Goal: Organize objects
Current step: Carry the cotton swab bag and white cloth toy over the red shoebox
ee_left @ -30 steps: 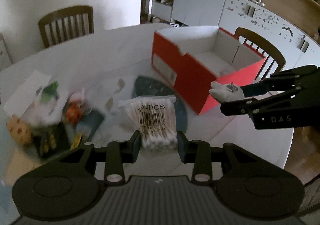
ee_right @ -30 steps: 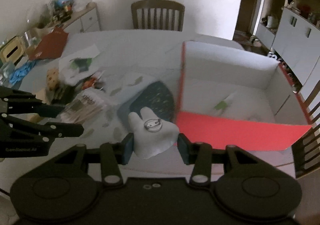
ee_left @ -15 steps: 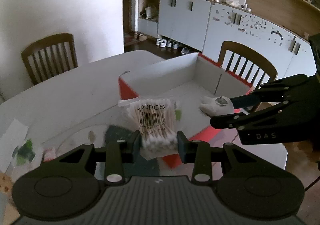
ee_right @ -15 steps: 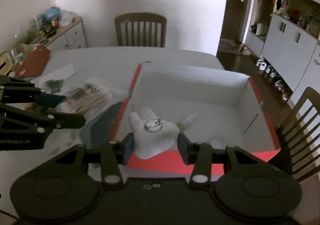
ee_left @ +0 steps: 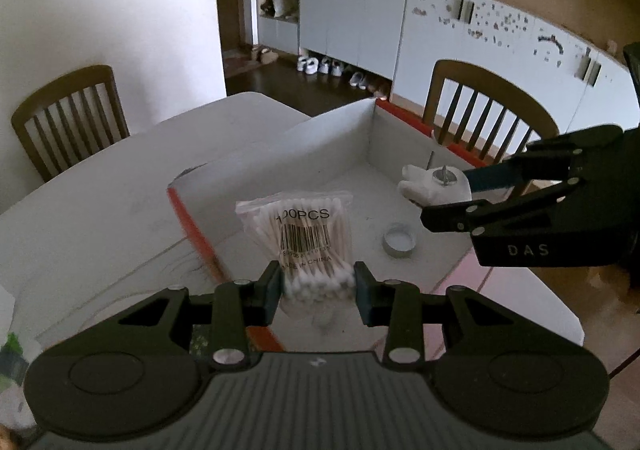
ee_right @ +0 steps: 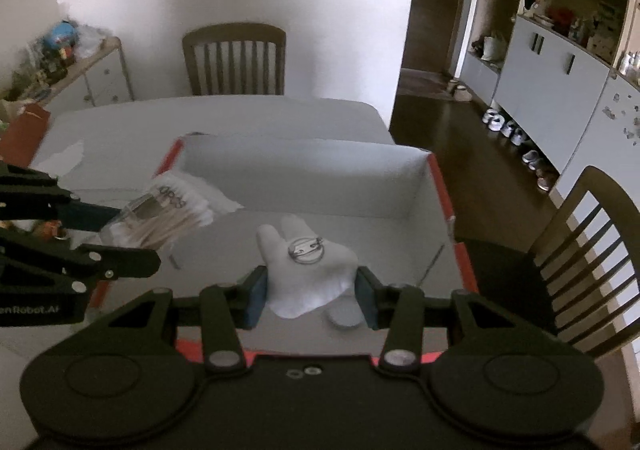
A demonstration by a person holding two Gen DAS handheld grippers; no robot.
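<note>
Domestic dining room, dim light: white desk with wooden chairs at its far and right sides, pale cabinets along the right wall, shoes on the dark floor below them.

Item 1. Open box, red outside, white inside, standing on the desk. On its floor, toward the near right corner, lies a small round silvery lid or tin; a thin pin-like object lies by the right wall.

Item 2. Left gripper, black, blue pads. Jaws clamped on the lower end of a clear packet of cotton swabs, printed "100PCS" with a barcode and "MADE IN CHINA". The packet is held over the near left part of the box, above its left wall; in the right wrist view it tilts out past the left rim.

Item 3. Right gripper, black, blue pads. Jaws clamped on a white soft toy, rabbit-eared in outline, with a round metal pin-back clasp on its upper face. The toy is held over the box interior, near its front right part, clear of the floor.

Item 4. Loose papers and coloured oddments on the desk left of the box; a cluttered sideboard at far left.
</note>
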